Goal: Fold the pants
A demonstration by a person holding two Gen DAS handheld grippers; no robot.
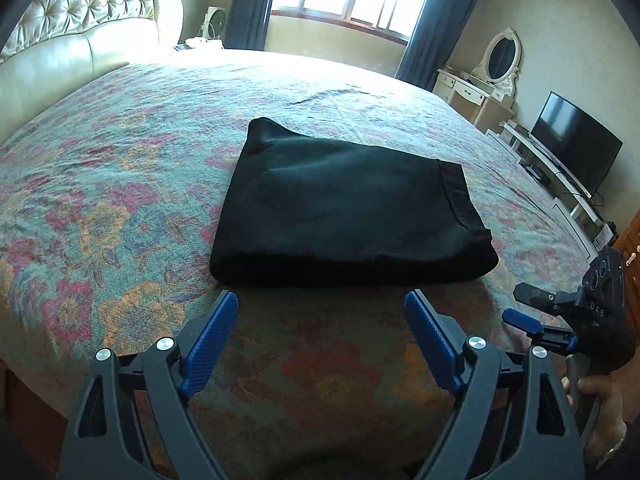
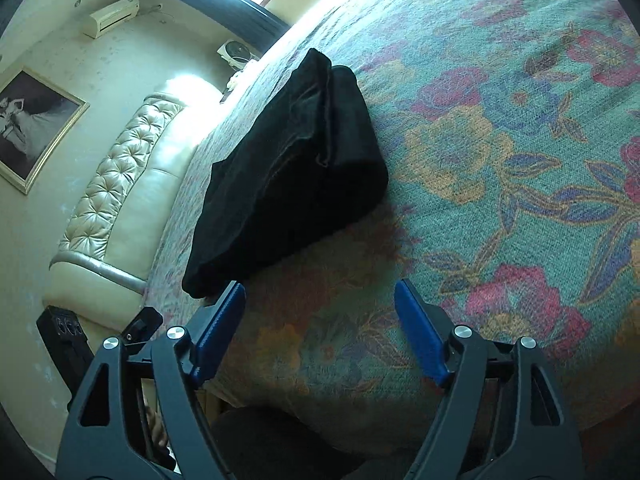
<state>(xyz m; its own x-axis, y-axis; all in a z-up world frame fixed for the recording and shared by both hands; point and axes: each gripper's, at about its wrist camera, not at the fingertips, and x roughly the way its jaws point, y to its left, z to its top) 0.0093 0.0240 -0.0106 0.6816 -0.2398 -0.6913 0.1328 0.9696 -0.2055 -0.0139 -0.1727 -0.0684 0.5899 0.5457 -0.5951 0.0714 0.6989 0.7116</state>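
Lying as a compact dark rectangle on the floral bedspread (image 1: 120, 184), the black pants (image 1: 344, 208) sit toward the near edge of the bed, folded into several stacked layers with a hem band showing along the right side. Both tools hover short of the bundle and touch nothing: the left gripper (image 1: 322, 312) has its blue fingers (image 1: 208, 344) spread wide just in front of the near folded edge, and the right gripper (image 2: 320, 300) is spread just as wide, off the bundle's right end, with one finger's tip overlapping the near corner in the picture, though contact cannot be told. The fabric looks soft, limp and fairly thick, probably light but prone to sagging and sliding apart if lifted by one layer. By the look of it the folding is essentially done. Any further tidying or lifting would best pinch the rounded near fold, where all layers are bound together, one gripper toward each end, rather than the loose hem side
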